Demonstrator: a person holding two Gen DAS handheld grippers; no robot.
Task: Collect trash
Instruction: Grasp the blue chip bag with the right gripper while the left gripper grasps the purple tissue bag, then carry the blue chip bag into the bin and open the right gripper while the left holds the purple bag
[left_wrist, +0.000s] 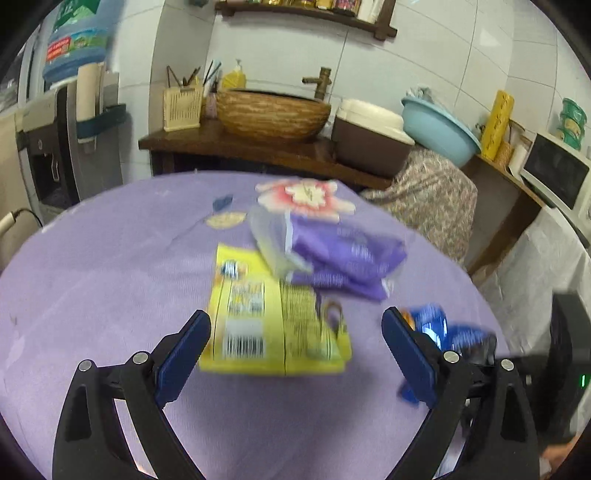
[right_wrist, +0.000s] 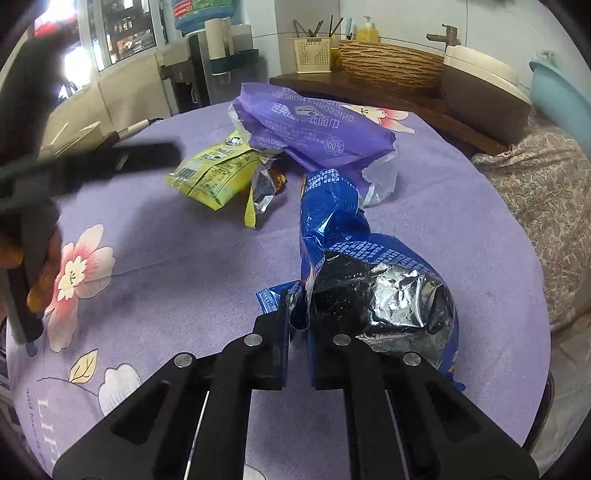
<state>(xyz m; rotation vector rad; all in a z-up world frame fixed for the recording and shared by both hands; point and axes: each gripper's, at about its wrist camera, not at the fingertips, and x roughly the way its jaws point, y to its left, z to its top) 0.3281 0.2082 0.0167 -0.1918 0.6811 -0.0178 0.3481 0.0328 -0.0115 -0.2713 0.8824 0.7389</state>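
Trash lies on a round table with a purple flowered cloth. A yellow snack packet lies flat between and just beyond the fingers of my open left gripper. A purple tissue pack wrapper lies behind it. My right gripper is shut on the edge of a blue foil-lined snack bag, which also shows by the left gripper's right finger. In the right wrist view the yellow packet, a small torn foil wrapper and the purple wrapper lie further back.
A wooden counter with a basin, utensil holder and a brown box stands behind the table. A water dispenser is at left, a microwave at right. A paisley-covered chair stands beside the table's right edge.
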